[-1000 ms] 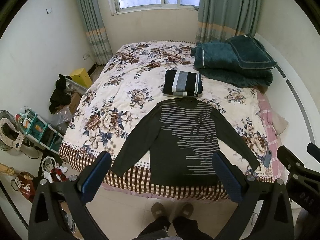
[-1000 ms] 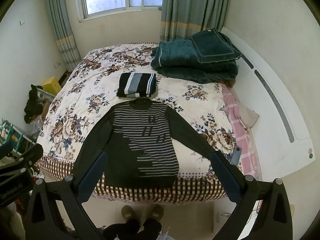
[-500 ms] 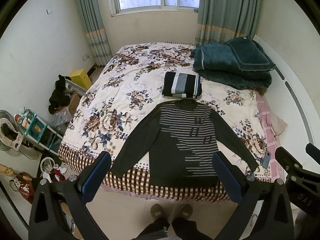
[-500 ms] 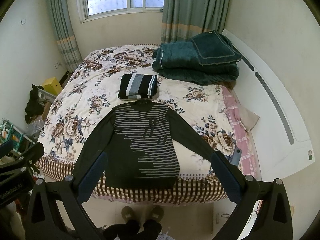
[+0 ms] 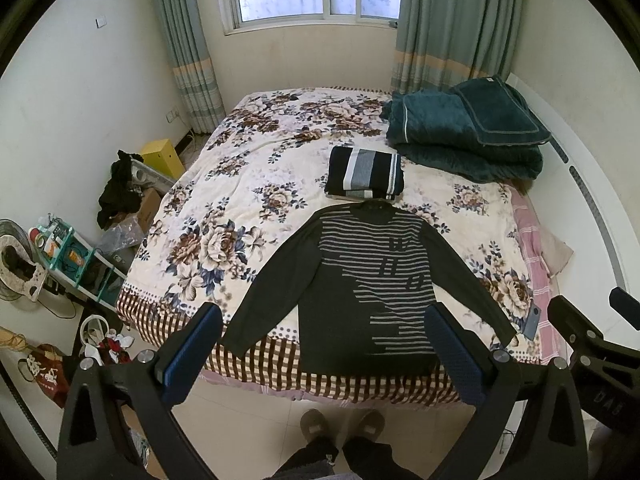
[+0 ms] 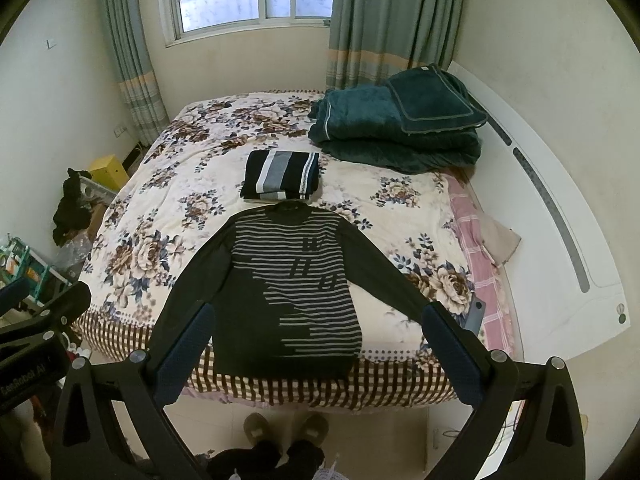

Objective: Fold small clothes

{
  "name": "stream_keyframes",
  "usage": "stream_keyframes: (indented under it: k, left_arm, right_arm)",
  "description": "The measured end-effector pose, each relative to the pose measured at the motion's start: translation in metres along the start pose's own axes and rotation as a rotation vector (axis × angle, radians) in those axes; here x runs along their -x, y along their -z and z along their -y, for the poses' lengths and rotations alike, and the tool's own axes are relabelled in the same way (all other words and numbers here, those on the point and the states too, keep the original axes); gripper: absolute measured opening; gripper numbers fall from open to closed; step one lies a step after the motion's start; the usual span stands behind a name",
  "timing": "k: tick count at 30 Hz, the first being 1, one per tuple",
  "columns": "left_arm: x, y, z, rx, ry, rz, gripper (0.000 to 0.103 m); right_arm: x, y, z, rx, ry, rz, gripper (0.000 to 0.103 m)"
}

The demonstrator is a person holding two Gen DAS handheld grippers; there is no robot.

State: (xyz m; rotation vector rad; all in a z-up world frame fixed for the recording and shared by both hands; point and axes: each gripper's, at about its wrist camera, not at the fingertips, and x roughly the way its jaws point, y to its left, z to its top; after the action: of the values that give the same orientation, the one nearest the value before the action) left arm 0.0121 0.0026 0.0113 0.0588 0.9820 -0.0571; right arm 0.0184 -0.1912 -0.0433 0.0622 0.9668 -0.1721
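Sweater [image 5: 360,284] lies flat, sleeves spread, dark with grey stripes, at the bed's [image 5: 248,184] 6 o'clock edge. Both grippers [image 5: 324,344] [image 6: 316,344] hover with fingers wide, slightly farther back than before.

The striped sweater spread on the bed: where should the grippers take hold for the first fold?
Probably the sleeve cuffs. The striped sweater lies flat, face up, hem at the foot edge, sleeves angled outward. Left gripper could take the left cuff and right gripper the right cuff, each from the bed's foot, then fold inward.
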Motion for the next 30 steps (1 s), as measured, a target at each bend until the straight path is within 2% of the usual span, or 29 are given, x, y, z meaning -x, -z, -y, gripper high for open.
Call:
stream_keyframes:
  k: [30]
  left_arm:
    - [0.0024,-0.0062,0.0061,0.004,-0.002,0.006,0.103]
  right_arm:
    - [0.0036,-0.0009,-0.0038,0.001,0.002,0.014,0.103]
